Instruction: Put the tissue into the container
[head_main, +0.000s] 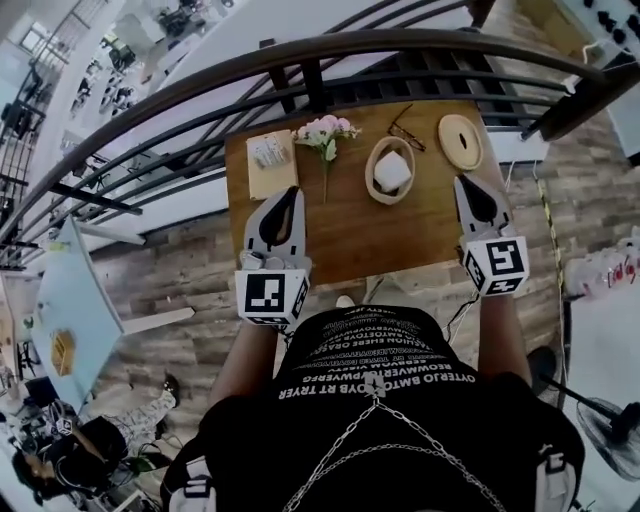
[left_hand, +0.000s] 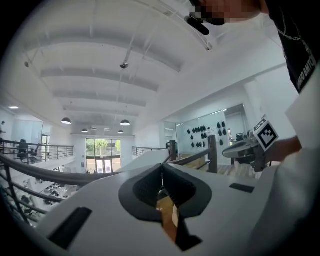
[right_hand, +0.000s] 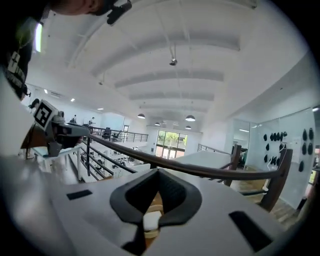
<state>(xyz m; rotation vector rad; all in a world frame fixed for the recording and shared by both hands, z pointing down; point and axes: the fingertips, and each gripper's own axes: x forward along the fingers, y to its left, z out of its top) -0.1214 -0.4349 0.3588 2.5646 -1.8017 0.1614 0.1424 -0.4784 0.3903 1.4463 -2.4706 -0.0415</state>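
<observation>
Grippers come nearest, just above the person's black shirt (head_main: 370, 350). The left gripper (head_main: 290, 192) lies over the lower left of the wooden table (head_main: 350, 235), jaws pressed together on nothing. The right gripper (head_main: 463, 183) is at the table's right edge, jaws also pressed together and empty. Farther up, near frame centre, the oval container (head_main: 369, 175) holds the white tissue (head_main: 392, 172). Beyond lie a round lid (head_main: 460, 141), glasses (head_main: 404, 130), pink flowers (head_main: 325, 130) and a white pack (head_main: 268, 151). A dark railing (head_main: 300, 55) curves past the far edge.
</observation>
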